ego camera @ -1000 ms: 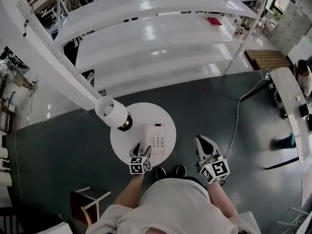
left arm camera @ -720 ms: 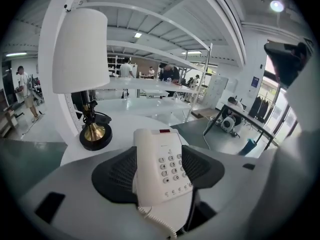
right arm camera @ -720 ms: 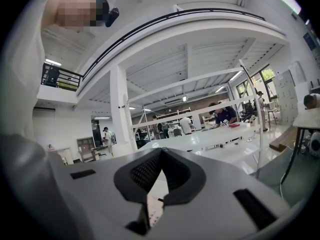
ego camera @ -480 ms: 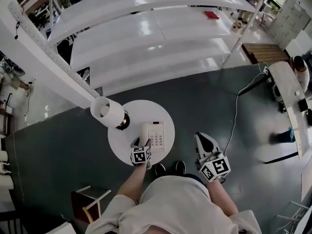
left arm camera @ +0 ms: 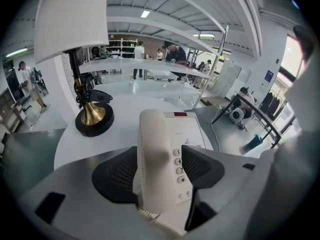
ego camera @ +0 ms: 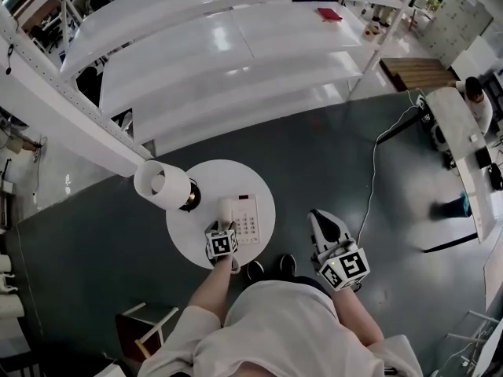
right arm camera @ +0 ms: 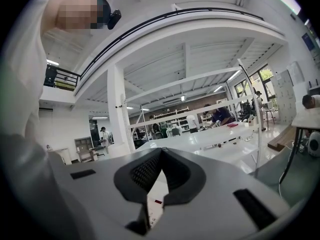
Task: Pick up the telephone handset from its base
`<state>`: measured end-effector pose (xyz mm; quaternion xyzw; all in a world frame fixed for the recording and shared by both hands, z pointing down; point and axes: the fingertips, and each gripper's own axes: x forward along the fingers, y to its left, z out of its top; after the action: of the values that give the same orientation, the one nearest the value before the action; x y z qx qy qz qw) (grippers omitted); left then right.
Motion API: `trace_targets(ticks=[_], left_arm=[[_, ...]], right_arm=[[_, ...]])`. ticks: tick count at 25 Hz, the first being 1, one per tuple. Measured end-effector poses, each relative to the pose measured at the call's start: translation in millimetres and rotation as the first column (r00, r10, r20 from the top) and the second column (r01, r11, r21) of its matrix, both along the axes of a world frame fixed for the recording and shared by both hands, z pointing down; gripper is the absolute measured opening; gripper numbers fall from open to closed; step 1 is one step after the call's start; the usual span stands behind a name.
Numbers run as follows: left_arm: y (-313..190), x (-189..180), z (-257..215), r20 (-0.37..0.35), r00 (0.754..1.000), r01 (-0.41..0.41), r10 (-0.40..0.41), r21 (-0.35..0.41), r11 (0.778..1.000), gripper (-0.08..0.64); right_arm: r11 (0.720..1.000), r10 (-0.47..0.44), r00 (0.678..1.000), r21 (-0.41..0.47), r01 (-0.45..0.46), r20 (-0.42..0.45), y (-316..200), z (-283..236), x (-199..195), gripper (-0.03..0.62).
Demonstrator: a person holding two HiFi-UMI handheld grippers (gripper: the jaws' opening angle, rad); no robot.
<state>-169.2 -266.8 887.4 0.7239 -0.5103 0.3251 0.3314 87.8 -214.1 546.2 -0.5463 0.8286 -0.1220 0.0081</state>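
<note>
Telephone handset point(left arm camera: 156, 159), white table point(ego camera: 191, 234), grey floor point(ego camera: 322, 163)

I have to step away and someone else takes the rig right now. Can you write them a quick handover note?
Left gripper: fingers on either side of the handset, apparently closed on it.
Right gripper: fingers together, empty, held off the table over the floor.
The handset lies on its base on the round table, next to the lamp.
Done: reach and grip.
Left: lift the handset clear of the base, minding the coiled cord at its near end.
</note>
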Motion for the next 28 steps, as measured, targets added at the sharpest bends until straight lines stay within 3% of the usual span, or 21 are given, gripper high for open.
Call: trace_targets(ticks=[8, 28], left_arm=[[-4, -8, 21, 0.011, 0.998, 0.057, -0.057, -0.075, 0.996, 0.287], [-13, 0, 42, 0.047, 0.999, 0.025, -0.020, -0.130, 0.991, 0.279]], right_arm=[[0.999, 0.038, 0.999, -0.015, -0.038, -0.003, 0, 4, 14, 0.009], [0.994, 0.105, 0.994, -0.038, -0.106, -0.019, -10, 14, 50, 0.009]])
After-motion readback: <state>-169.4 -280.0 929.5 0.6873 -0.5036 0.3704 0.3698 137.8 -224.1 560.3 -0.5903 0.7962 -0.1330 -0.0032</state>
